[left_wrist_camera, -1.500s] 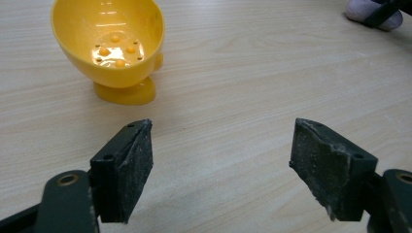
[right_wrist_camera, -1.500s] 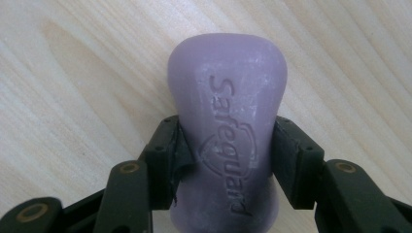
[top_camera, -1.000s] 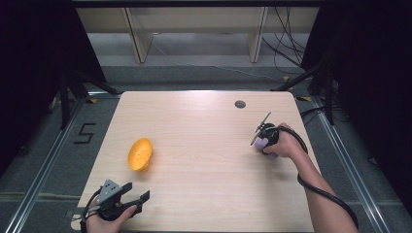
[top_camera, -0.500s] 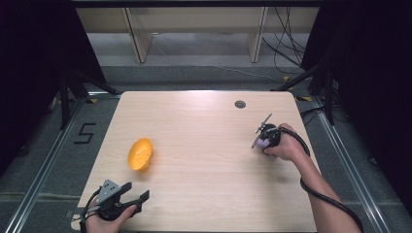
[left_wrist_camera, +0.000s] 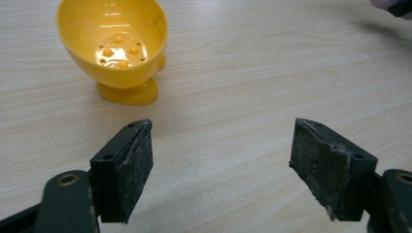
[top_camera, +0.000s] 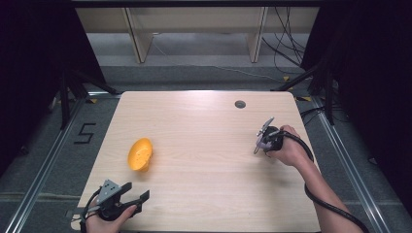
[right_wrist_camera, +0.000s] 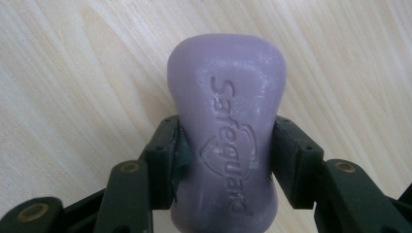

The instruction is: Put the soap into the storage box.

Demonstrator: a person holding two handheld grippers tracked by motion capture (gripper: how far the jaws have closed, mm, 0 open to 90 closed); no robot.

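A purple moulded soap bar stamped "Safeguard" sits pinched at its waist in the right gripper, both jaws pressed tight on its sides, out at the right side of the pale wooden table. In the high view that right gripper is in the person's right hand. Over at the near left corner, the left gripper has its jaws spread wide, nothing between them. Just ahead of it, a yellow plastic perforated dish rests on the wood, well apart from the soap.
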